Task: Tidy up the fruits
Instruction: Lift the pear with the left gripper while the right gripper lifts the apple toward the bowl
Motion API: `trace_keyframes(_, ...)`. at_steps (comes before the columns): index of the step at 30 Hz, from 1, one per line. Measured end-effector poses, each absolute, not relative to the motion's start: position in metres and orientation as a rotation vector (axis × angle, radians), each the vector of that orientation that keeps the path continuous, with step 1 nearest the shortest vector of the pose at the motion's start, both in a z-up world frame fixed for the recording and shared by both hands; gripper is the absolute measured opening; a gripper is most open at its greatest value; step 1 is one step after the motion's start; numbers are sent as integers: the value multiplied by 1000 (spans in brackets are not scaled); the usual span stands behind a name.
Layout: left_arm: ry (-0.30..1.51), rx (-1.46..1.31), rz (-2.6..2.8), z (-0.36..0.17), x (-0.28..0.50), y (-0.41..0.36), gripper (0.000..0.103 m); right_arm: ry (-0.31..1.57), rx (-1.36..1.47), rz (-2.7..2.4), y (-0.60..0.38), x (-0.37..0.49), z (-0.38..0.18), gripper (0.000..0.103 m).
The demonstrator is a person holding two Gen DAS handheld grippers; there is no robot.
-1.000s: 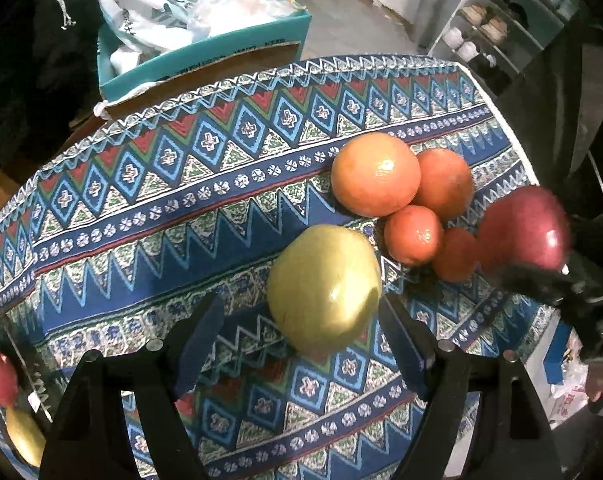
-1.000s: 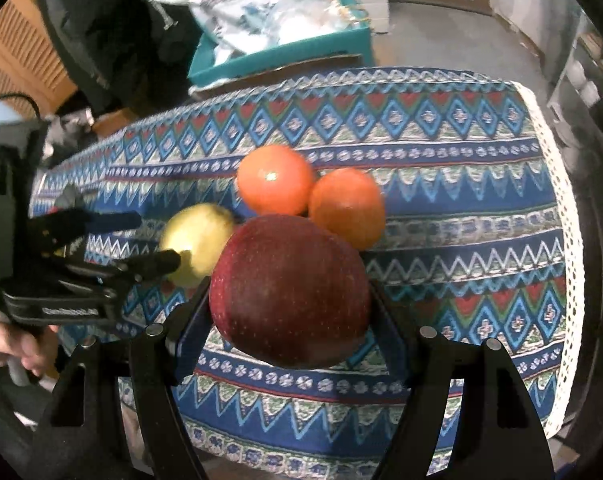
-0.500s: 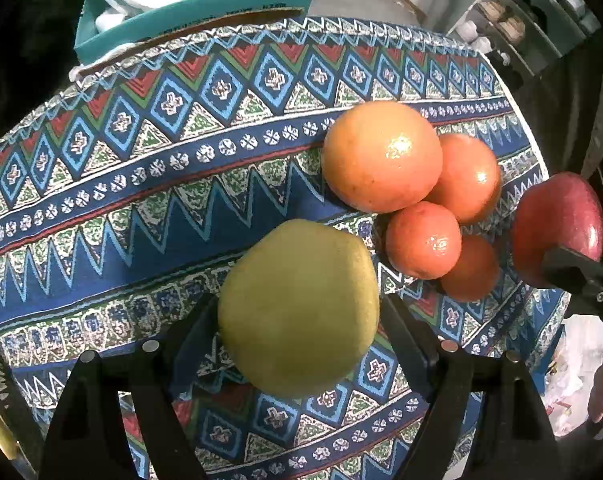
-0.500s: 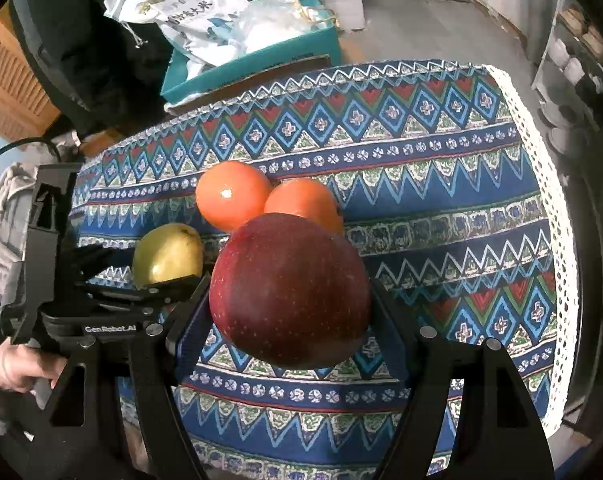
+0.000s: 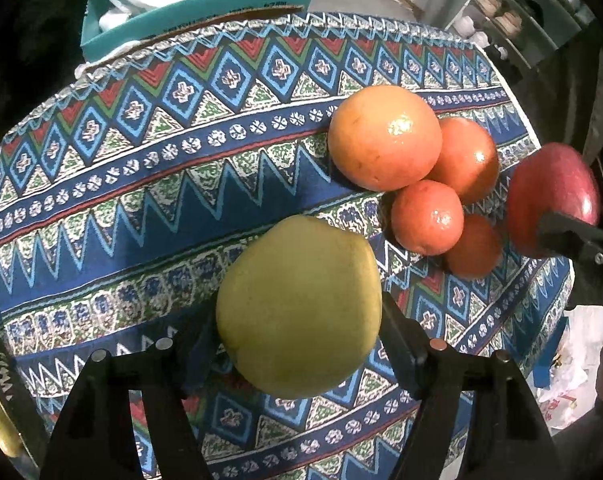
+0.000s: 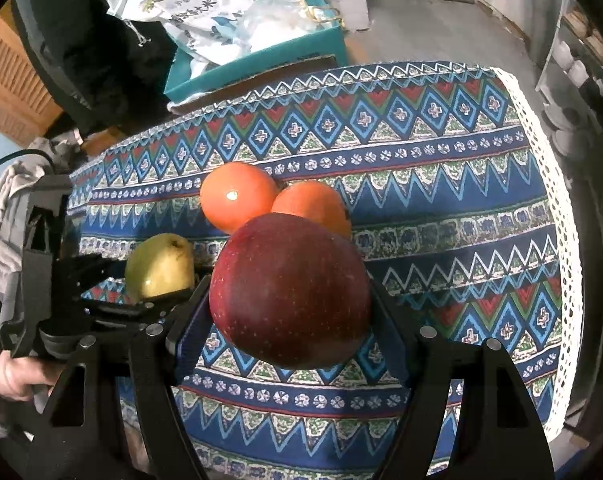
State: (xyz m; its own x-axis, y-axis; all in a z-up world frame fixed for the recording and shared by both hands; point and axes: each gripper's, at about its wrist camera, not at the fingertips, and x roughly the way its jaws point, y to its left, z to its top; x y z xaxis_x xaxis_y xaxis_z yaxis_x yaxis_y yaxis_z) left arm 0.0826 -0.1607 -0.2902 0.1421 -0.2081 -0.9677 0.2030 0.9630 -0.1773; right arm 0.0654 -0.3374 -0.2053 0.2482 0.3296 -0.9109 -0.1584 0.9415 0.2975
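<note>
Yellow-green pear (image 5: 297, 308): between the fingers of the left gripper (image 5: 301, 332), low over the patterned tablecloth (image 5: 149, 184); jaws closing on its widest part, pads at its flanks.
Pear handling: likely firm, smooth, moderately heavy; skin bruises, so squeeze gently across the belly.
Red apple (image 6: 289, 292): pinched at its sides by the right gripper (image 6: 291, 312), held above the cloth.
Apple handling: hard, waxy, could slip; hold across the middle.
Oranges (image 5: 385, 136): clustered, touching, just beyond the pear.
Teal box (image 6: 257, 64): behind the table, holding bags.
</note>
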Motion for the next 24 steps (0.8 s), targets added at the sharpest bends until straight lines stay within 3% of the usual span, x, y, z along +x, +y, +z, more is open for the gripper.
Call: trace_keyframes(24, 1254, -52, -286, -188, 52, -119, 75, 1181, 166, 397, -317, 60, -161, 74)
